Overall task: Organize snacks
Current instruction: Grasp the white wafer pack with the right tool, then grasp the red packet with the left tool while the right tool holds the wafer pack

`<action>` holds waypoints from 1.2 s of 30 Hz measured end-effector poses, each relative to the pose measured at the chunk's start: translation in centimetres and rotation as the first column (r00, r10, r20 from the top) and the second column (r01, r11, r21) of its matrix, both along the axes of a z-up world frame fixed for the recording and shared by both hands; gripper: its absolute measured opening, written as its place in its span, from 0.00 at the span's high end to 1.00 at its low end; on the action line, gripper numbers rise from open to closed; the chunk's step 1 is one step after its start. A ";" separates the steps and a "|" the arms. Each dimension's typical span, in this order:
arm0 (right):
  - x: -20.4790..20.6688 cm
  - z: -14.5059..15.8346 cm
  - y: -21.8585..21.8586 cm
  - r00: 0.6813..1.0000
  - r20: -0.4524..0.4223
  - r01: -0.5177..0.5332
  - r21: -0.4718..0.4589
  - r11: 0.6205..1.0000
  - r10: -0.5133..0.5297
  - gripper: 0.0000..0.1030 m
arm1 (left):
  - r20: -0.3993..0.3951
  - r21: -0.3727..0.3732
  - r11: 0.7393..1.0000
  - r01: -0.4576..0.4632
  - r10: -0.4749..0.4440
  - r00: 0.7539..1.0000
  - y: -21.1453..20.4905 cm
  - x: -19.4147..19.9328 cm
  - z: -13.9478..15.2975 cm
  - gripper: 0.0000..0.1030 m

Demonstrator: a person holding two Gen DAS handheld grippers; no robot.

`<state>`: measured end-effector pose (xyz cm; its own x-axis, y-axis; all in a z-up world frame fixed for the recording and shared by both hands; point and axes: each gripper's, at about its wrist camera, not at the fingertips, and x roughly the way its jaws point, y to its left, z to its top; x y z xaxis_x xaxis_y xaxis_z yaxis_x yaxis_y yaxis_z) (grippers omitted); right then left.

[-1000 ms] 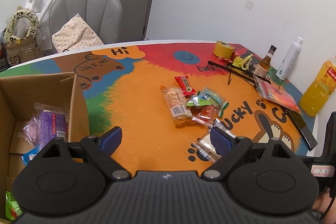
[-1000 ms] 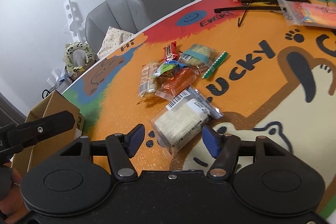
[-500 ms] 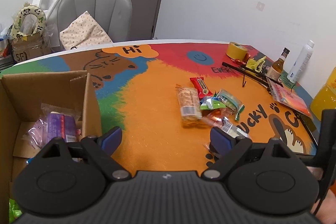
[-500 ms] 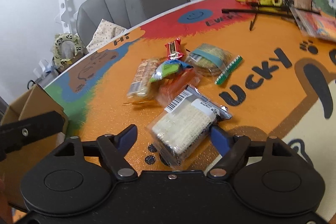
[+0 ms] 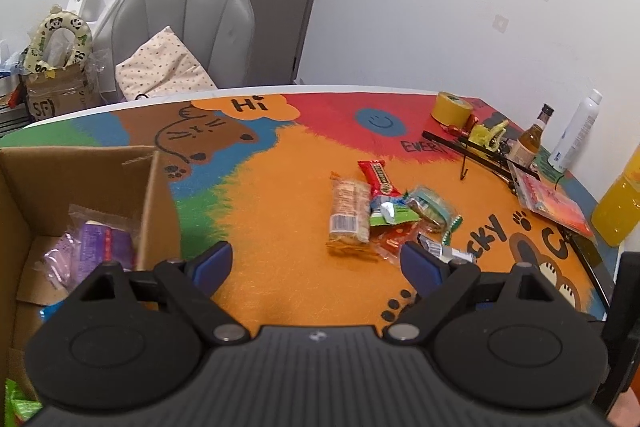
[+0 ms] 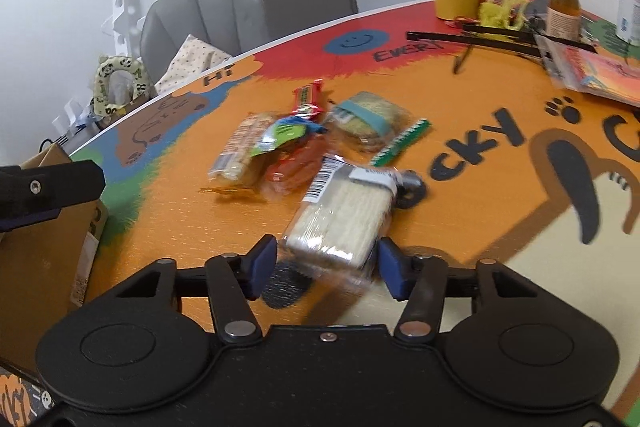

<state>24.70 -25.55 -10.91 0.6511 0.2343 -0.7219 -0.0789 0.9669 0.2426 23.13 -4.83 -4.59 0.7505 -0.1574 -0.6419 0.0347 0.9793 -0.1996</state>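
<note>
A pile of snack packets (image 5: 380, 211) lies mid-table: a tan cracker pack (image 5: 349, 211), a red bar (image 5: 378, 178) and a green pouch (image 6: 286, 133). A clear pack of pale wafers (image 6: 344, 215) lies nearest my right gripper (image 6: 326, 265). Its open fingers sit on either side of the pack's near end, apart from it. My left gripper (image 5: 316, 265) is open and empty, between the pile and a cardboard box (image 5: 154, 187) at the left. The box holds a purple packet (image 5: 98, 247) and other snacks.
Yellow tape (image 5: 450, 105), black rods (image 5: 476, 151), a brown bottle (image 5: 530, 139), a white spray can (image 5: 574, 133), an orange juice bottle (image 5: 618, 211) and a red bag (image 5: 552, 201) crowd the table's right side. A grey chair (image 5: 188, 31) stands behind the table.
My right gripper has moved forward, so the wafer pack now lies between its fingers. My left gripper has drawn back and to the left; the pile looks farther away.
</note>
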 end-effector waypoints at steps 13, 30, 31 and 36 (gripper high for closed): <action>-1.4 -0.2 -4.9 0.998 0.000 0.056 0.024 0.998 -0.056 0.64 | -0.019 0.013 0.998 0.063 -0.063 0.998 -4.4 0.8 -0.9 0.11; -1.3 0.6 -8.0 0.982 0.021 0.187 -0.036 0.982 -0.186 0.48 | -0.024 0.061 0.996 0.069 -0.068 0.997 -6.9 4.0 -2.9 0.29; -1.1 0.6 -8.3 0.981 0.022 0.194 -0.012 0.981 -0.194 0.46 | -0.026 0.065 0.995 0.069 -0.067 0.997 -7.1 4.4 -3.1 0.37; 0.4 0.3 -8.3 0.980 0.028 0.197 0.026 0.980 -0.198 0.38 | -0.038 0.078 0.992 0.095 -0.092 0.995 -8.0 5.8 -4.0 0.49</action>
